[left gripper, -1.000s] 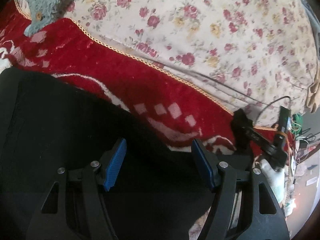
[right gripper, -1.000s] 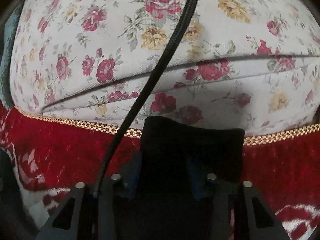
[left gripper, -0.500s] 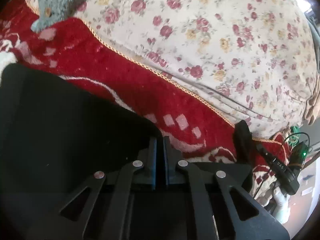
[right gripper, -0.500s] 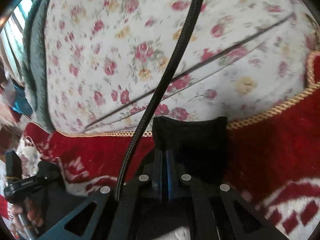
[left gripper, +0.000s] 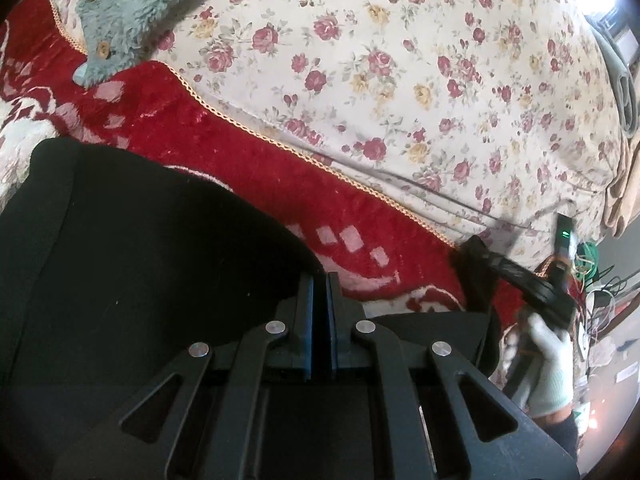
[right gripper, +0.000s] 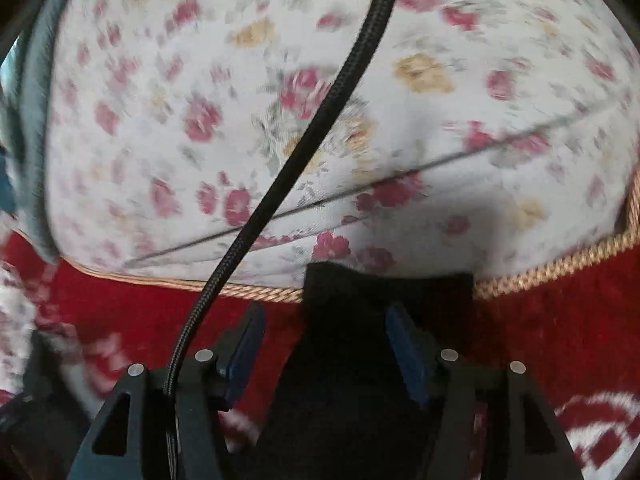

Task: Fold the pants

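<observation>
While the left gripper (left gripper: 320, 292) keeps its blue fingers (left gripper: 307, 316) pressed together at the edge of the black pants (left gripper: 132, 264), the right gripper (right gripper: 324, 332) has just been opening its own. Its fingers (right gripper: 404, 344) now stand apart, with a narrow end of the pants (right gripper: 384, 300) lying between them, and the pads do not press on it. From the left wrist view I cannot tell for sure if cloth is pinched between the shut fingers, but they sit right on the dark edge, so I think it is.

The pants lie spread on a red blanket (left gripper: 280, 168), close to its gold trim (right gripper: 552, 264) and the flowery sheet (left gripper: 400, 60) behind it. A gloved hand (left gripper: 548, 364) holds the right tool far off to the side.

To do this step well, I would let the right end drop flat and straight before moving away. The left side should hold firm and stay low, so the fold does not slide. A black cable (right gripper: 320, 120) hangs near the right fingers; it could catch the cloth, so keep clear of it.
</observation>
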A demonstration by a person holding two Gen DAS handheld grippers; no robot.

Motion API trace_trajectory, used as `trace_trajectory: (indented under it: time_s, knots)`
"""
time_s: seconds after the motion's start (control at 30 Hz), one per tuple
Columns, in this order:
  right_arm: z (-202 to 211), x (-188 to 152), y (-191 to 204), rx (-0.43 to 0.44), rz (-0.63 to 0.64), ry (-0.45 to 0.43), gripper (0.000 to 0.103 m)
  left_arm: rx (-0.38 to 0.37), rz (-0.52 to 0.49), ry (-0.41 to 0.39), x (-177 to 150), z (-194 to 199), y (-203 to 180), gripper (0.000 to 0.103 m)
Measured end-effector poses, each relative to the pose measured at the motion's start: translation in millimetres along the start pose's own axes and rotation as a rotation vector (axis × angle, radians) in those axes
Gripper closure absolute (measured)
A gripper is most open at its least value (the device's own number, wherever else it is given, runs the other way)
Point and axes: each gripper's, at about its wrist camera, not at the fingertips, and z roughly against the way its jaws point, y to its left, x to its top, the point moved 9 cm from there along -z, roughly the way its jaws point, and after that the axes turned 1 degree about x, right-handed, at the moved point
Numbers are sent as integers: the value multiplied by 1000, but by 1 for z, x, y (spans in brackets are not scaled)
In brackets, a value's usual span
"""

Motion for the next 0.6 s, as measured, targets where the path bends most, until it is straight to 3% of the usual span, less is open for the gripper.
trace_trajectory:
  time_s: [0.07,0.1,0.13,0.17,0.2,0.23,0.43,0.6]
  knots:
    - [-25,-6,-2,-90,36,71,44,-4,3,6,1,-2,1,98]
    - [-27,-5,-1,-101,49,58,45,-4,3,9,0,-3,2,98]
    - [-24,-3,-1,-122,72,11,55,-1,0,10,0,-4,2,98]
    - [-21,-2,-2,-130,84,-11,74,2,-5,9,0,-4,3,98]
    - [-17,-2,-3,-92,78,-20,82,3,-10,7,0,-3,2,98]
    - [-14,-4,-3,-29,55,-18,99,3,-13,5,0,-2,2,98]
    - [58,-20,-38,227,-136,-124,99,-22,-20,-35,0,19,-6,98]
    - [140,-45,-70,338,-209,-247,99,-52,-15,-77,-6,49,-12,98]
